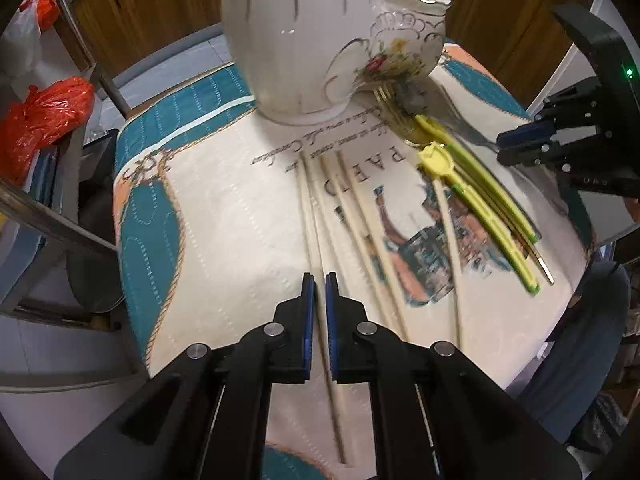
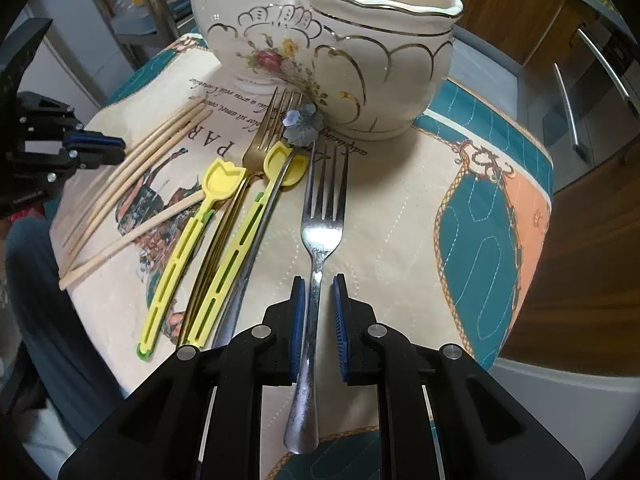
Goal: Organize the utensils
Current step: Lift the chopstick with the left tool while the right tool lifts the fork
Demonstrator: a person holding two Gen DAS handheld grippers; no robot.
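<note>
Two hand-held grippers worked over a quilted cloth [image 2: 392, 208] printed in cream, teal and orange. The left gripper [image 1: 319, 280] had its blue pads nearly together around one wooden chopstick [image 1: 326, 320] that ran between them; whether the pads actually pressed the stick could not be told. Further chopsticks [image 1: 360, 216] lay fanned just to its right. The right gripper [image 2: 320, 284] stood with its fingers parted on either side of the handle of a silver fork [image 2: 320, 224], gaps showing on both sides, so nothing was clamped. The fork lay flat, tines toward a cream ceramic holder [image 2: 384, 52] of two joined pots with gilt scallops and a flower motif, at the far side of the cloth. Left of the silver fork lay a utensil with a grey flower end [image 2: 304, 122], two yellow plastic spoons [image 2: 192, 224], and a gold fork [image 2: 272, 128] between them, the handles overlapping in one loose bundle.
</note>
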